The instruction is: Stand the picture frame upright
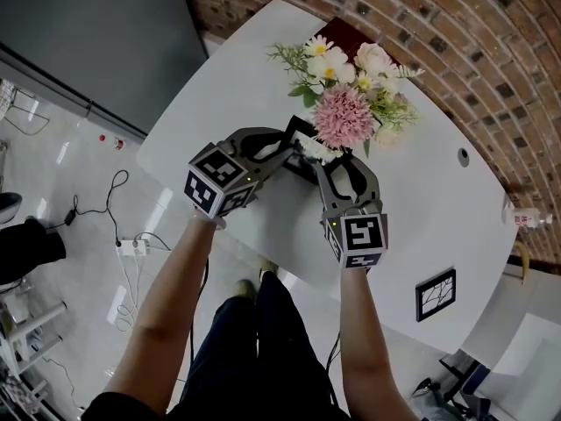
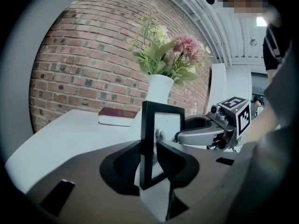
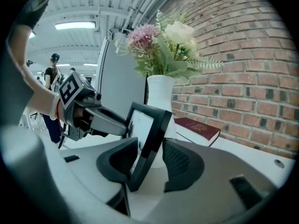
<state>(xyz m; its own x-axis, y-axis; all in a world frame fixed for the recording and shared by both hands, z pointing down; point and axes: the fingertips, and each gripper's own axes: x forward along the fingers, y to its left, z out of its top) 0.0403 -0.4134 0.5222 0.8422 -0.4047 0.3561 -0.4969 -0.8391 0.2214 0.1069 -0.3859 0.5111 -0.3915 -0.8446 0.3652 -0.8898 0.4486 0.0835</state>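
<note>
White worktop [image 1: 219,103] spreads below me, with a brick wall [image 1: 456,33] curving behind it. On it the picture frame [image 1: 296,144] stands on its bottom edge, close to upright, a black border round a pale pane, just in front of a white vase [image 2: 159,87]. My left hand-held gripper [image 1: 287,154] comes at it from the left and is clamped on one vertical side; in the left gripper view the black border sits pinched between both pads. My right hand-held gripper [image 1: 326,161] reaches in from the near side. Its jaws straddle the frame's other side, which leans a little between them, but they stand wide with a gap at one pad, so it grips nothing. Both tips meet close together at the frame. Pink and white flowers [image 1: 346,103] spread from the vase above the frame. A dark red book [image 3: 196,127] lies flat beyond the vase, near the wall. Well apart, on the near right part of the worktop, sits a second small black frame [image 1: 436,294].
</note>
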